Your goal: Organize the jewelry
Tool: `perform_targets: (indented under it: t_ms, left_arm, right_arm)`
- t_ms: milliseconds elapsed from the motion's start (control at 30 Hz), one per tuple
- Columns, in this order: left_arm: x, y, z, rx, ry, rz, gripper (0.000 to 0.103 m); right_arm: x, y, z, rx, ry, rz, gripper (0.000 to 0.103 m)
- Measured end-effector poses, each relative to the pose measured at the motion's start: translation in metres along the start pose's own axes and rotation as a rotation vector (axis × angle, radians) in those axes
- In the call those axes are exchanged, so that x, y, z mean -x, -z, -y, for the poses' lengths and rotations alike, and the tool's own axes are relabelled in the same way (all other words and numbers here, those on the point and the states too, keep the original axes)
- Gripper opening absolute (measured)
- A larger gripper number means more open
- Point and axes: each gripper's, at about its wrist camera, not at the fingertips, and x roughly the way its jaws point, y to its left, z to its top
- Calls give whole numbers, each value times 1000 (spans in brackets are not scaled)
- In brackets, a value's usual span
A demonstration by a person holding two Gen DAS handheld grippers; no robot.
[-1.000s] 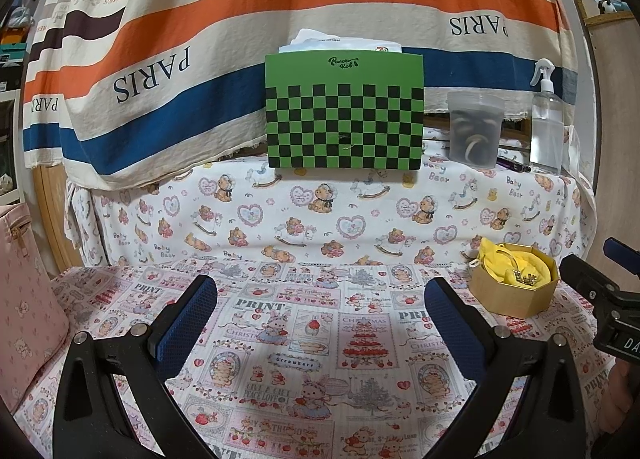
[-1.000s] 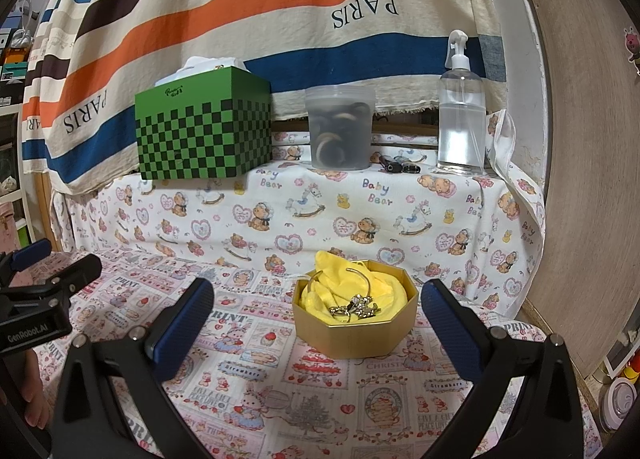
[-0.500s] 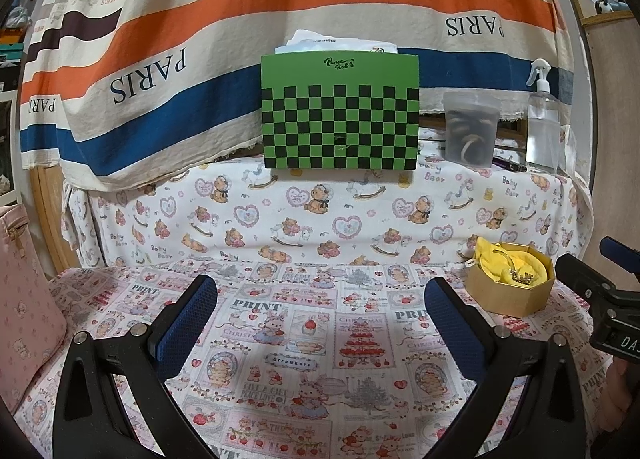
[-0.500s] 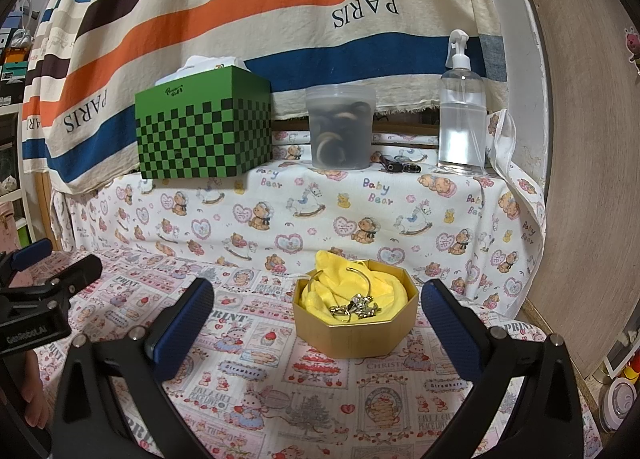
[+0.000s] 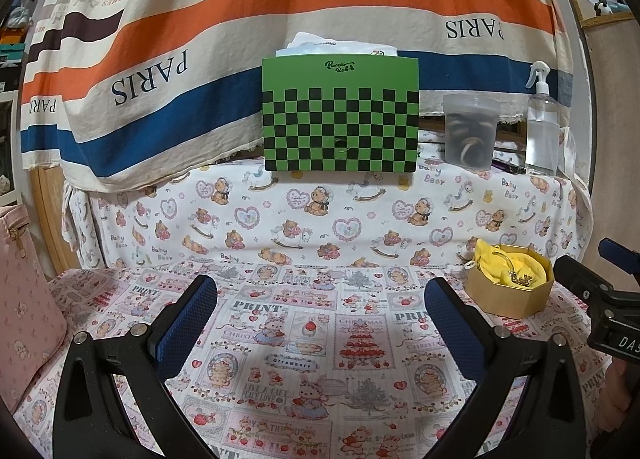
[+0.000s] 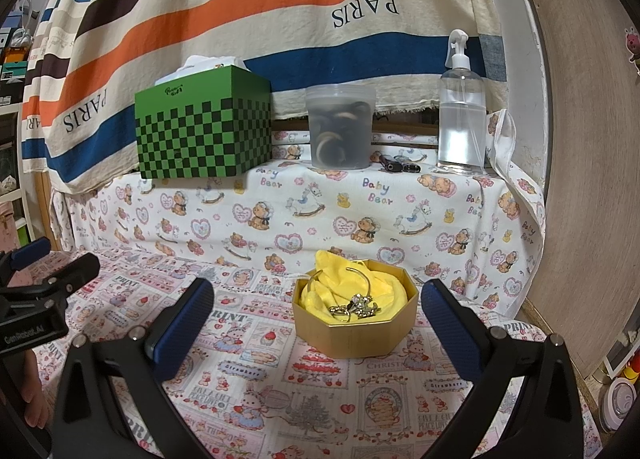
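Observation:
A gold octagonal box [image 6: 354, 333] lined with yellow cloth [image 6: 384, 289] sits on the printed tablecloth. Silver jewelry [image 6: 354, 305], rings and a bangle, lies tangled on the cloth. My right gripper [image 6: 316, 311] is open and empty, its blue pads either side of the box and a little short of it. In the left wrist view the box [image 5: 508, 293] is at the right, beyond my open, empty left gripper [image 5: 320, 311], which points at bare cloth. The right gripper's tips [image 5: 592, 279] show at that view's right edge.
On the raised shelf behind stand a green checkered tissue box [image 6: 204, 131], a clear plastic tub [image 6: 340, 127] with rings of something inside, and a spray bottle [image 6: 462, 115]. A pink bag [image 5: 24, 299] is at the far left. A wooden panel [image 6: 588, 179] closes the right side.
The left gripper has drawn back slightly, so the scene sits a little smaller and further left. The right gripper and the box have not moved.

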Motion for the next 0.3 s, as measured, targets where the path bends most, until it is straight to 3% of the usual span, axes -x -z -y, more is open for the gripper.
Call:
perform_targets:
  t_ms: [300]
  left_arm:
    - [0, 0, 0, -4, 3, 0, 103]
  right_arm:
    - [0, 0, 0, 1, -1, -1, 103]
